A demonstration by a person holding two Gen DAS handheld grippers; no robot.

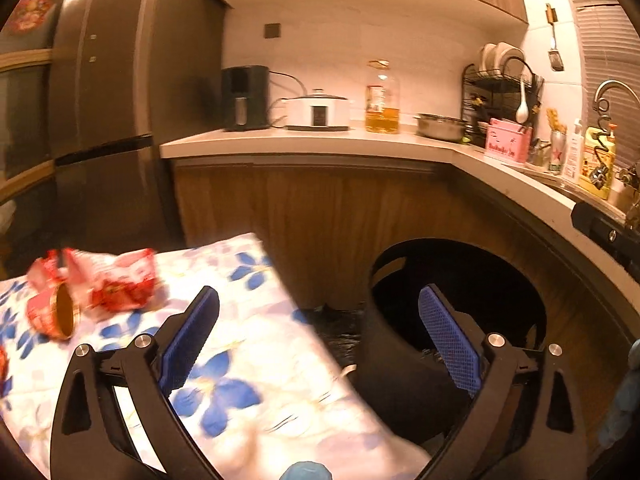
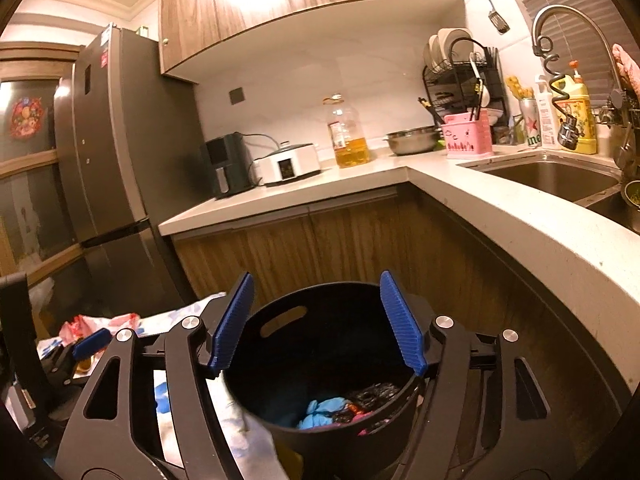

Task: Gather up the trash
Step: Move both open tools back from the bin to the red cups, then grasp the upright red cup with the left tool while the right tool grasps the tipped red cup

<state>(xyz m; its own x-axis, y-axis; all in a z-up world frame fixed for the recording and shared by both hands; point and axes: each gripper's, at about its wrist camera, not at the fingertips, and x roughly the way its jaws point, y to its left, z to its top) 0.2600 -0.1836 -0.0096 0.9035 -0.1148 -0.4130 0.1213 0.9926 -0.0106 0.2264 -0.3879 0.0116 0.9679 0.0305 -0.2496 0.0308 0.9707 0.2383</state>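
Both tools were spread wide, nothing held. The right tool (image 2: 316, 320) hung over the black bin (image 2: 320, 364), trash at its bottom. The left tool (image 1: 320, 340) sat over the flowery desk (image 1: 260, 360); red wrappers (image 1: 96, 284) at its 10 o'clock.

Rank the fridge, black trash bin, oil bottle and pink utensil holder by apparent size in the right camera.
1. Fridge
2. Black trash bin, enlarged by nearness
3. Oil bottle
4. Pink utensil holder, close to the bottle
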